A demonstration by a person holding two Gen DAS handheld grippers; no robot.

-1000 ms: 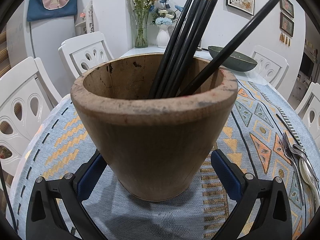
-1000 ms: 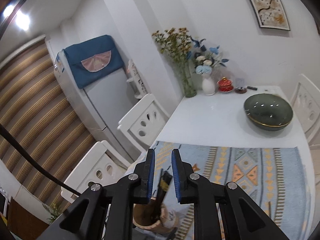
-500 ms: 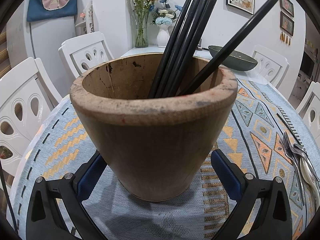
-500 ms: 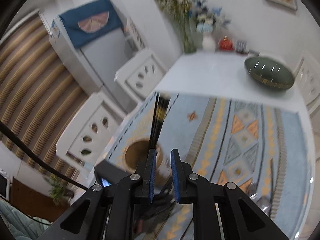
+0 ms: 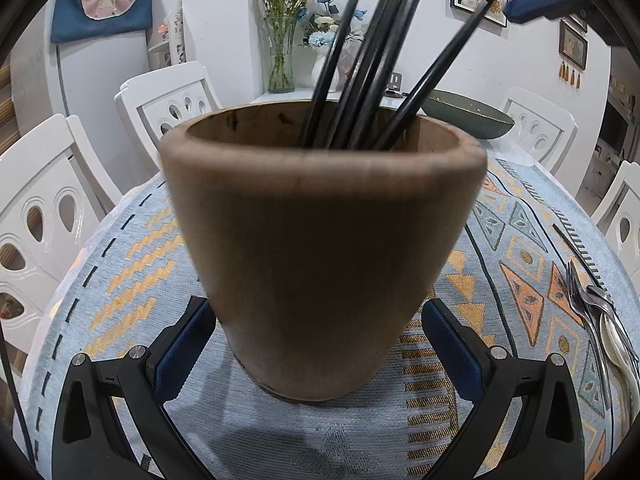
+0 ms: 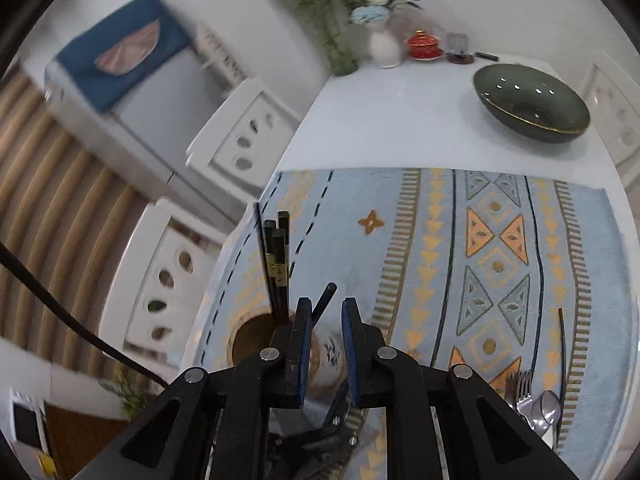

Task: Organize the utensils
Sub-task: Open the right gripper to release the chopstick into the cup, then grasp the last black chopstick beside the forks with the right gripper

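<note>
Chopsticks (image 5: 372, 64) in wooden cup (image 5: 320, 240): stiff, light, slick; pinch near top ends. Left gripper (image 5: 320, 344) fingers wide, flanking cup w/o visible contact. Right gripper (image 6: 326, 344) fingers narrow, empty.

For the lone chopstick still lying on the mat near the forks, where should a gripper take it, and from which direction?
Grip the lone chopstick near its middle, coming straight down from above with the fingers across its width. It lies flat on the patterned mat, thin and long, so only its sides offer purchase. Its near end runs close to the forks; the middle looks clearer.
</note>
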